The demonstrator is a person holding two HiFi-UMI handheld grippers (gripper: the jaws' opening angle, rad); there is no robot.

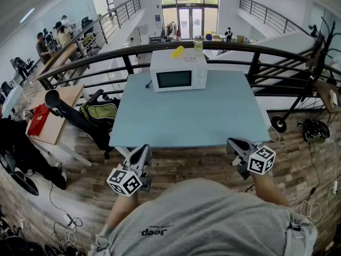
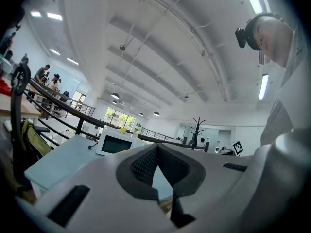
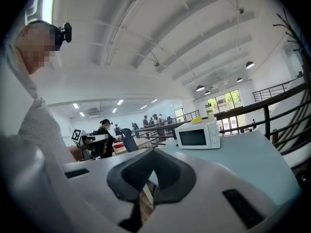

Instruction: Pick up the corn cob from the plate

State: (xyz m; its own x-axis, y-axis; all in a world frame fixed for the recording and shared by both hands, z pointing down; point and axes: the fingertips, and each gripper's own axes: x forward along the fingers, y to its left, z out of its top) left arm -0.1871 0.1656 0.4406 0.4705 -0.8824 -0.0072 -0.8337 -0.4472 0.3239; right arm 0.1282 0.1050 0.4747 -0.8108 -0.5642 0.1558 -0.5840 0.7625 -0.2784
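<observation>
No plate or corn cob shows clearly on the table. A yellow thing (image 1: 177, 52) lies on top of the white microwave (image 1: 178, 70) at the table's far edge; it also shows in the left gripper view (image 2: 124, 129) and the right gripper view (image 3: 197, 120). My left gripper (image 1: 143, 151) hovers at the near left edge of the pale blue table (image 1: 186, 116), shut with nothing in it (image 2: 156, 147). Over the near right corner my right gripper (image 1: 235, 143) is held, jaws together and empty (image 3: 153, 152). Both point toward the microwave, far short of it.
A clear bottle (image 1: 198, 47) stands on the microwave beside the yellow thing. A black railing (image 1: 250, 49) runs behind the table. At the left are a wooden desk (image 1: 56, 113), a black chair with a green bag (image 1: 98, 111), and people farther back.
</observation>
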